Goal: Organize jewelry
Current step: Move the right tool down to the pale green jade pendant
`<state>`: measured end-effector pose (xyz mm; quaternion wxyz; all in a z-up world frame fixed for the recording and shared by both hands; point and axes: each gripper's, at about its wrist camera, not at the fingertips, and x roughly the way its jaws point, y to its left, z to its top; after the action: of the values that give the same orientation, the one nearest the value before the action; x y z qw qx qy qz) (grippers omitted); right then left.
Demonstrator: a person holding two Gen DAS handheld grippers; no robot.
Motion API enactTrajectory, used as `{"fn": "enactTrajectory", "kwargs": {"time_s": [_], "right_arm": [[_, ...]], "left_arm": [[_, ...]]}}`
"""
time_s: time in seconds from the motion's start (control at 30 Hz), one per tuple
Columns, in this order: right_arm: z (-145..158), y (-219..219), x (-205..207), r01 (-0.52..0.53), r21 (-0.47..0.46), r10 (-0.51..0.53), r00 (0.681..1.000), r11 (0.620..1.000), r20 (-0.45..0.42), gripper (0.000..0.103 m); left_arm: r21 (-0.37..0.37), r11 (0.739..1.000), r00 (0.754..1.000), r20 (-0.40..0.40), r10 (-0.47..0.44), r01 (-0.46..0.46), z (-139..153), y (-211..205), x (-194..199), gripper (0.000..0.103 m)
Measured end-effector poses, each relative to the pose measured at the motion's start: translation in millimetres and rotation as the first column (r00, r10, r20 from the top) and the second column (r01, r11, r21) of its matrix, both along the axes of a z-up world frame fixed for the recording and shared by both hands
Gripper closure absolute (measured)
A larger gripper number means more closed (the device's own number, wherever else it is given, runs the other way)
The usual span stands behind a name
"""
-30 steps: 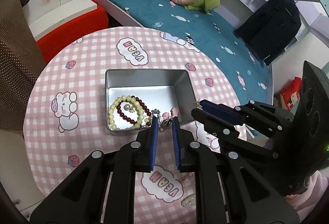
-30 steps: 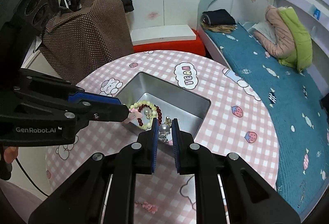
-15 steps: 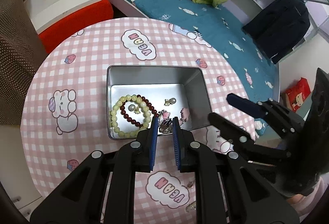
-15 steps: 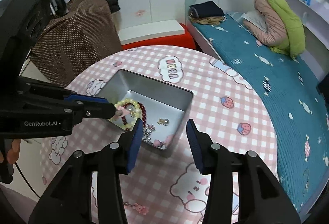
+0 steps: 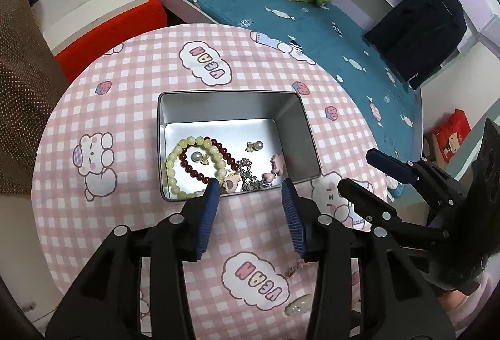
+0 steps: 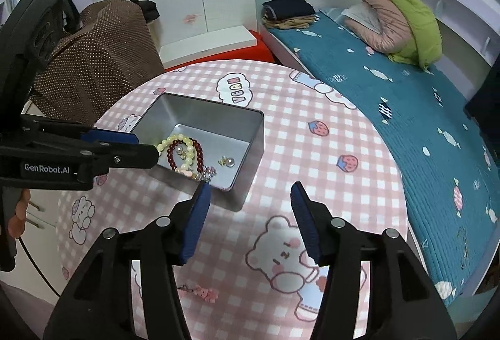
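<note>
A silver tin box sits mid-table and holds a pale bead bracelet, a dark red bracelet, pearl earrings, a silver chain and pink charms. My left gripper is open and empty over the box's near edge. My right gripper is open and empty, to the right of the box. A pink charm piece and a pale glittery piece lie loose on the cloth.
The round table has a pink checked cloth. A bed with a teal cover stands beyond it. A brown dotted chair and a red bench stand at the far left.
Both grippers have opened; the right let an earring fall into the box, the left released the silver chain piece. Both drew back from the box.
</note>
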<state>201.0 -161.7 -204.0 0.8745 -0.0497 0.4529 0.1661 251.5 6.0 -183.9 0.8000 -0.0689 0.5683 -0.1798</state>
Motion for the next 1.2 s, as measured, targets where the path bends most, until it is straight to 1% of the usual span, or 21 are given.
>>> {"fn": "enactTrajectory", "kwargs": {"time_s": [0.17,0.27,0.37,0.53,0.63,0.67,0.7,0.93,1.2], "right_arm": [[-0.7,-1.6,-15.8,0.018,-0.007,-0.018,1.000,1.000,-0.006,0.048],[-3.0,-3.5,-24.3,0.037,-0.007,-0.037,0.999,0.999,-0.020,0.047],[-6.3,-3.4,-34.7,0.054,-0.010,-0.055,0.998,0.998,-0.034,0.046],[-11.6,0.0,-49.4,0.079,-0.012,-0.079,0.995,0.997,-0.054,0.039],[-17.4,3.9,-59.5,0.086,-0.014,-0.087,0.993,0.996,-0.077,0.037],[-20.5,6.0,-63.9,0.085,-0.012,-0.086,0.992,0.996,-0.089,0.037],[-23.7,8.1,-67.8,0.084,-0.012,-0.085,0.991,0.996,-0.100,0.036],[-46.9,27.1,-97.4,0.073,0.000,-0.072,0.980,0.997,-0.187,0.036],[-60.6,45.0,-119.2,0.049,0.001,-0.048,0.972,0.999,-0.232,0.036]], "left_arm": [[0.009,1.000,1.000,0.006,-0.026,0.026,3.3,0.7,-12.0,0.060],[0.012,0.999,0.999,0.012,-0.040,0.040,5.4,2.0,-21.3,0.053],[0.017,0.999,0.999,-0.001,-0.052,0.052,3.4,4.4,-30.7,0.053],[0.021,0.997,0.997,-0.023,-0.075,0.076,-2.0,7.6,-45.0,0.053],[0.024,0.995,0.995,-0.037,-0.095,0.096,-7.0,8.6,-53.7,0.053],[0.023,0.994,0.994,-0.043,-0.103,0.104,-9.6,9.1,-57.5,0.049],[0.025,0.994,0.993,-0.049,-0.110,0.111,-12.2,9.6,-60.6,0.049],[0.039,0.985,0.980,-0.109,-0.164,0.169,-33.5,9.5,-78.7,0.049],[0.047,0.976,0.966,-0.161,-0.201,0.211,-52.0,14.2,-92.2,0.049]]}}
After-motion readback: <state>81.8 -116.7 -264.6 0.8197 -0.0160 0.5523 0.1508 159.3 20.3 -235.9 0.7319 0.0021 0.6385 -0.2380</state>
